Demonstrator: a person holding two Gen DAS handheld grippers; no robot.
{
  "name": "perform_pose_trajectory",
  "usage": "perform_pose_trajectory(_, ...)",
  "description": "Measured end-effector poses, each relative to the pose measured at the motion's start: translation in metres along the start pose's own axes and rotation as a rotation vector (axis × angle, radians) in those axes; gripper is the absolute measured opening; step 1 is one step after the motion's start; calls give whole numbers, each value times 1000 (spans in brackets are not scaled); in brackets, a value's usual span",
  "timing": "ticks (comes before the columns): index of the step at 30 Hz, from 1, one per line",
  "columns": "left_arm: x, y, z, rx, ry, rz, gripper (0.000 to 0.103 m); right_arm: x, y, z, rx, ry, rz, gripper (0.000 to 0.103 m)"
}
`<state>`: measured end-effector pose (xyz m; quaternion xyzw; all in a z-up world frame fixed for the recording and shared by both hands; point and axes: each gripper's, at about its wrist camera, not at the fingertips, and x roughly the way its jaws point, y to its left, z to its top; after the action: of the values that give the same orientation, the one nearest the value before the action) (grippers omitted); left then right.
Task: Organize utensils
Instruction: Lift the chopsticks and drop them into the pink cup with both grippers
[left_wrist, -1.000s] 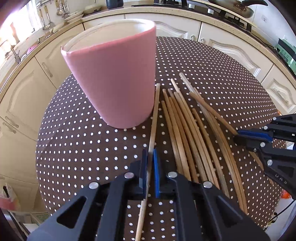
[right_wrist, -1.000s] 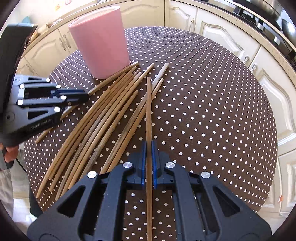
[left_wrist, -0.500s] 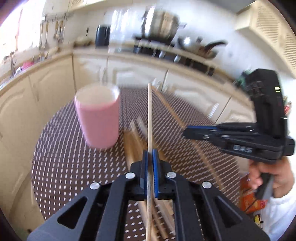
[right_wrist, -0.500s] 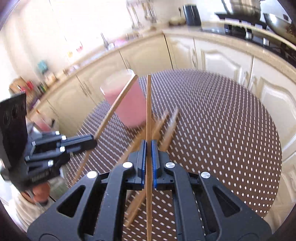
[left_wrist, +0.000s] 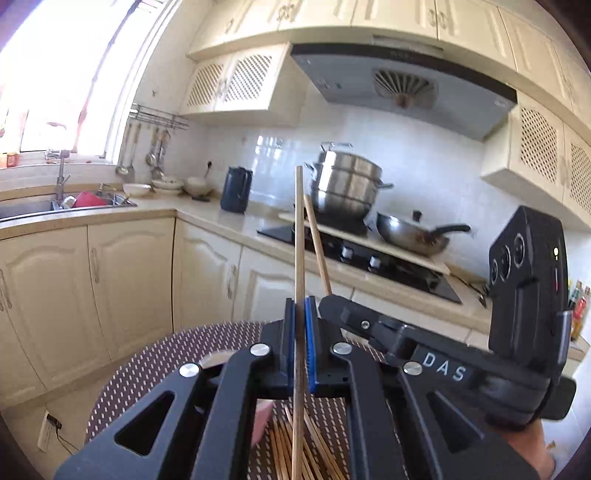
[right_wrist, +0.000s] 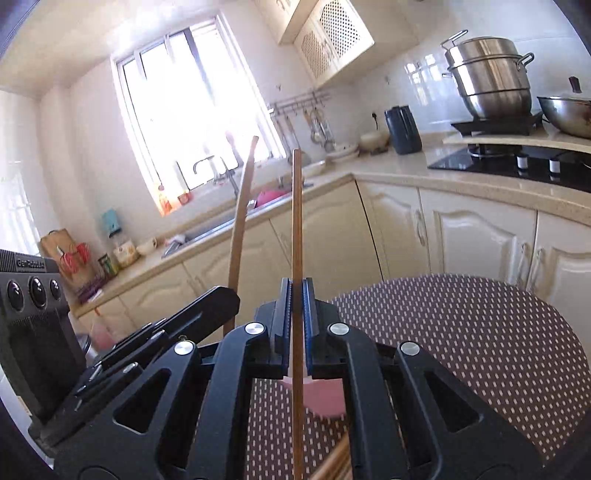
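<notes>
- The left gripper (left_wrist: 300, 317) is clamped on one chopstick (left_wrist: 300, 240), which stands nearly upright.
- The right gripper (right_wrist: 297, 295) pinches a second chopstick (right_wrist: 296, 221) the same way.
- Below them, the pink cup (right_wrist: 325, 400) and the loose chopsticks (left_wrist: 295, 446) lie on the dotted table (right_wrist: 461, 332).
- Risk: the two raised sticks stand close together; they could knock and twist in the pads, then miss the cup's mouth.

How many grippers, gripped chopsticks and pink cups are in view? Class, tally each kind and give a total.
Grippers: 2 (left gripper, right gripper)
Gripped chopsticks: 2 (left chopstick, right chopstick)
Pink cup: 1
Total: 5
</notes>
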<state>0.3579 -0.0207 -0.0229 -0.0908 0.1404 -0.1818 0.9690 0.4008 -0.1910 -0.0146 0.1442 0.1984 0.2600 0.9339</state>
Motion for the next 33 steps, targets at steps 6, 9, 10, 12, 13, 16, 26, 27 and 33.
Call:
perform_pose_trajectory(6,27,32,22,-70,-135,40,5,31,-5,13,16,-107,-24,6)
perform_pose_trajectory(9,40,46,28,-105,-175,45,5,43,-6,16,15,-147,-25,6)
perform_pose_trajectory(10,44,49,29,-116,-187,50,5,46,-7,17,12,-161,-29,6)
perform_pose_trajectory(12,52,54,30,-123,-210,62,5,54,-9,18,12,-180,-28,6)
perform_pose_trajectory(13,57,55,30,-118,-218,81,5,57,-10,17,9,-185,-30,6)
perform_pose_trajectory(16,71,57,28,-96,-218,108,5,66,-11,15,-2,-191,-24,6)
perform_pose_trajectory(26,83,65,-5,-69,-146,124,6,76,-12,-8,-54,-121,-11,6)
perform_pose_trajectory(27,82,66,-8,-70,-136,123,6,73,-11,-11,-63,-117,-14,6)
perform_pose_trajectory(33,69,68,-18,-75,-103,130,6,56,2,-24,-134,-90,-31,6)
